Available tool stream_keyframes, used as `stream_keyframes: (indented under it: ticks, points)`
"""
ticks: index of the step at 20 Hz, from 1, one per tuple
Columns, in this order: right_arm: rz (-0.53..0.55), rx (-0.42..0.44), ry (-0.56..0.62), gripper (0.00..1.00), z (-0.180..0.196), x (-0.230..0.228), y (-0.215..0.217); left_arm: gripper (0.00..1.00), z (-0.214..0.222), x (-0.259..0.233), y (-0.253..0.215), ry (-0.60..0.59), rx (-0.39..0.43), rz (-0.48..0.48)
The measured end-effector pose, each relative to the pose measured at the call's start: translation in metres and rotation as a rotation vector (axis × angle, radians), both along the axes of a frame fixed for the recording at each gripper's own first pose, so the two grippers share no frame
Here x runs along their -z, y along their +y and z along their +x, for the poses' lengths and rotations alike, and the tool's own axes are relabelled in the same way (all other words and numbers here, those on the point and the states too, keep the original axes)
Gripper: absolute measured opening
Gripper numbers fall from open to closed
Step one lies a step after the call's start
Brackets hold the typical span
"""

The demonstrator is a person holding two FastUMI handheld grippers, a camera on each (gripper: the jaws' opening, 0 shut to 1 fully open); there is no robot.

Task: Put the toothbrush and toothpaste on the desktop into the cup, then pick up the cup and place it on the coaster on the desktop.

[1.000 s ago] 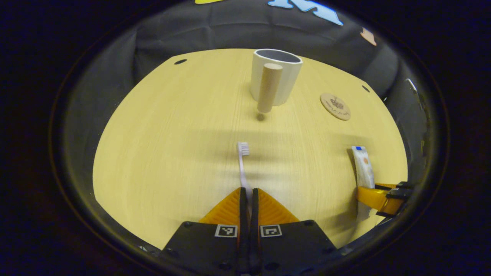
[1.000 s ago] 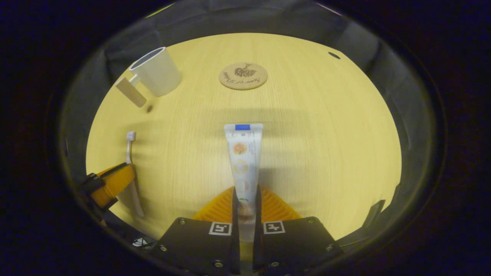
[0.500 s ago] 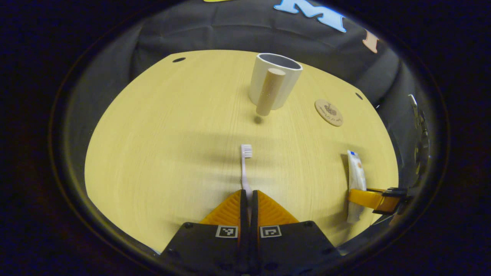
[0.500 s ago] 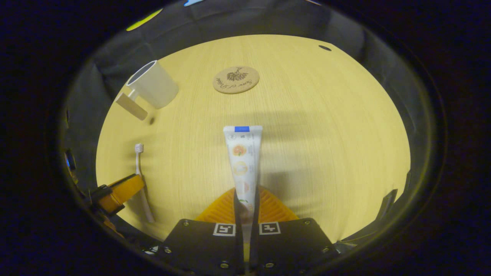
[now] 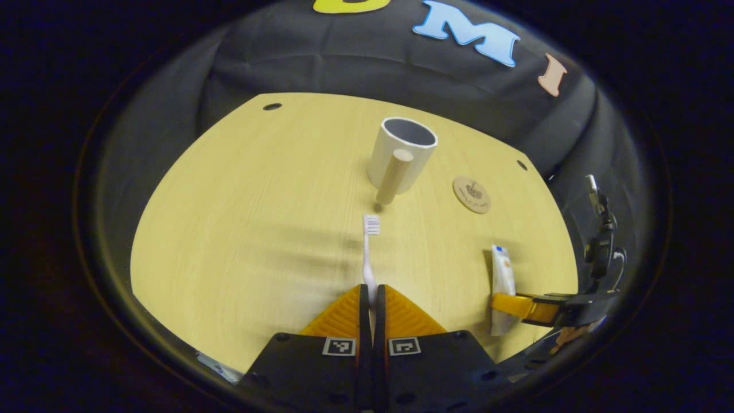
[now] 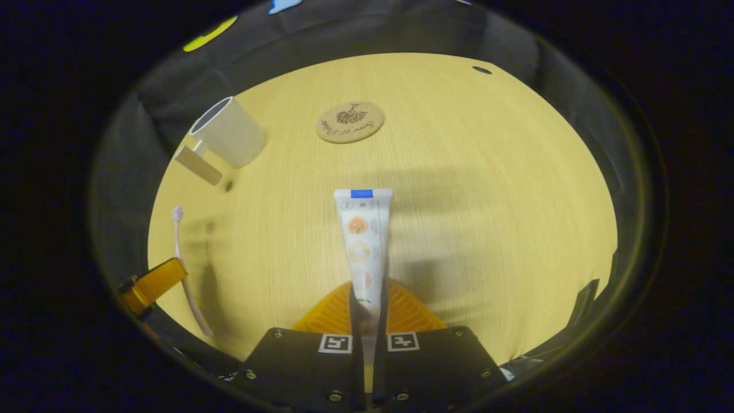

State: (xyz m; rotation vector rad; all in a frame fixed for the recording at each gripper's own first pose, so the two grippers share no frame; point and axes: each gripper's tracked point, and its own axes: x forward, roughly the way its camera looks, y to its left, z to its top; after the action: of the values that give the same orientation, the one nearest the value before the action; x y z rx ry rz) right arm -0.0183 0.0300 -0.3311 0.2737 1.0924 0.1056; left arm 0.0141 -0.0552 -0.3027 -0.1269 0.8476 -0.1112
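Yellow wood makes up the round table top, and it looks pale and smooth. A black cloth wall stands behind it.

In the left gripper view, the left gripper has two orange fingers pressed close together on the handle of a thin white toothbrush. The toothbrush points forward, away from the camera, with its bristles at the far end. It is held above the table. Past its bristle end stands a white round cup with a tan wooden peg for a handle. The cup is upright, and its open top shows a dark inside. To the right of the cup lies a small round brown coaster with a dark drawing on it. The cup and the coaster are near each other but do not touch.

In the right gripper view, the right gripper pinches a white toothpaste tube with a blue strip at its flat end. Both orange fingers press on the tube near its cap end. The flat end points forward, toward the coaster. The cup stands far off to the left, and the left gripper with the toothbrush shows low on the left side.

In the left gripper view, the right gripper and the toothpaste tube show low on the right.
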Motion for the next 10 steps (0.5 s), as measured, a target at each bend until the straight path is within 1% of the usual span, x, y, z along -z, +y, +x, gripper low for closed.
stream_keyframes:
  ticks: [5, 8, 10]
  points:
    - [0.006, 0.008, -0.003, 0.08, 0.001, -0.001, 0.001, 0.07, 0.020, -0.063, -0.010, -0.105, 0.010, -0.054]
    - [0.003, 0.002, -0.004, 0.08, 0.001, -0.002, 0.001, 0.07, 0.044, -0.103, -0.013, -0.184, 0.016, -0.072]
    - [0.023, 0.019, -0.021, 0.08, 0.004, -0.009, -0.001, 0.07, 0.063, -0.124, -0.015, -0.236, 0.028, -0.086]
